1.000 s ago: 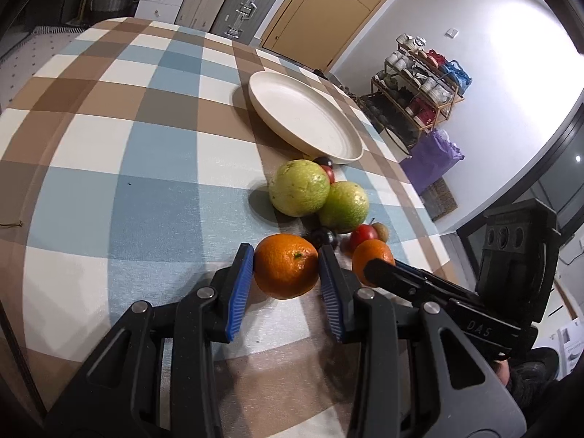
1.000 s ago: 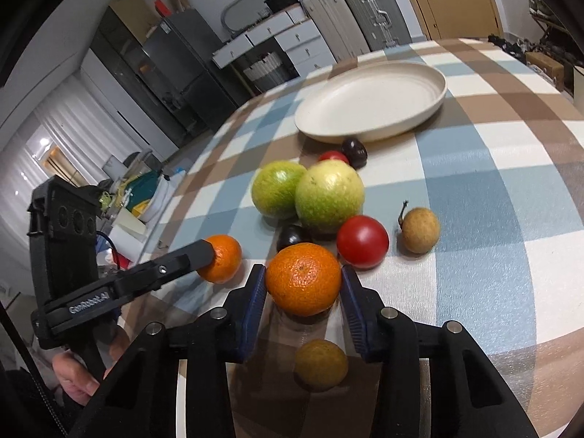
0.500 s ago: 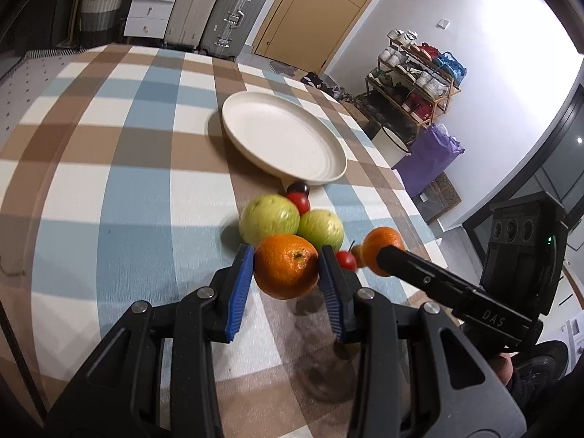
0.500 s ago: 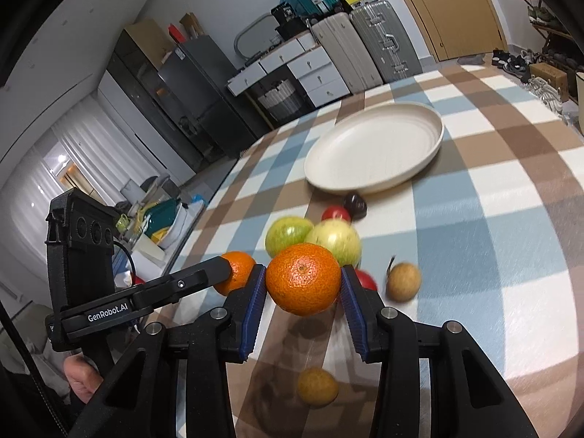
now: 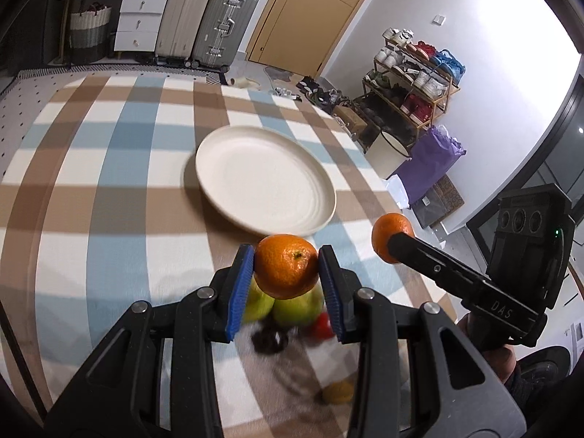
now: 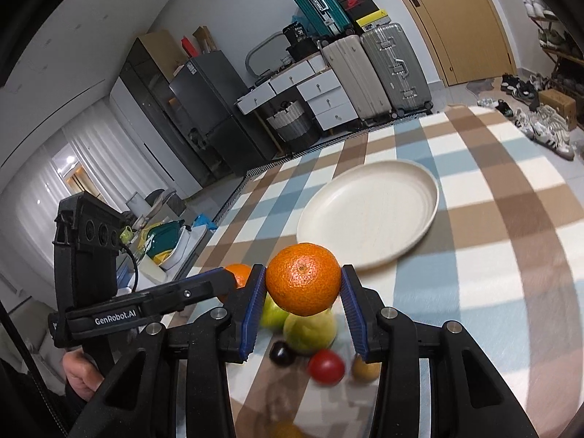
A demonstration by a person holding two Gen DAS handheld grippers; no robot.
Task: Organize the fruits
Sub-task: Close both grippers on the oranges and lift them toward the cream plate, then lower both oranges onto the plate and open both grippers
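Note:
My left gripper (image 5: 286,273) is shut on an orange (image 5: 286,271) and holds it in the air above the fruit pile. My right gripper (image 6: 302,280) is shut on a second orange (image 6: 303,278), also lifted; that orange also shows in the left wrist view (image 5: 390,227). The left gripper's orange peeks out in the right wrist view (image 6: 238,273). An empty cream plate (image 5: 264,181) (image 6: 368,211) lies on the checked tablecloth ahead of both grippers. Below lie two green fruits (image 6: 309,328), a red tomato (image 6: 326,367), a dark plum (image 6: 281,353) and a small brown fruit (image 6: 365,368).
The checked tablecloth (image 5: 109,189) covers the table. Another small yellow-brown fruit (image 5: 337,392) lies near the table's front. Suitcases (image 5: 219,18), drawers and a shoe rack (image 5: 412,69) stand beyond the table's far edge.
Both grippers have lifted their oranges off the table and risen, moving toward the plate. The fruit pile now lies lower in both views.

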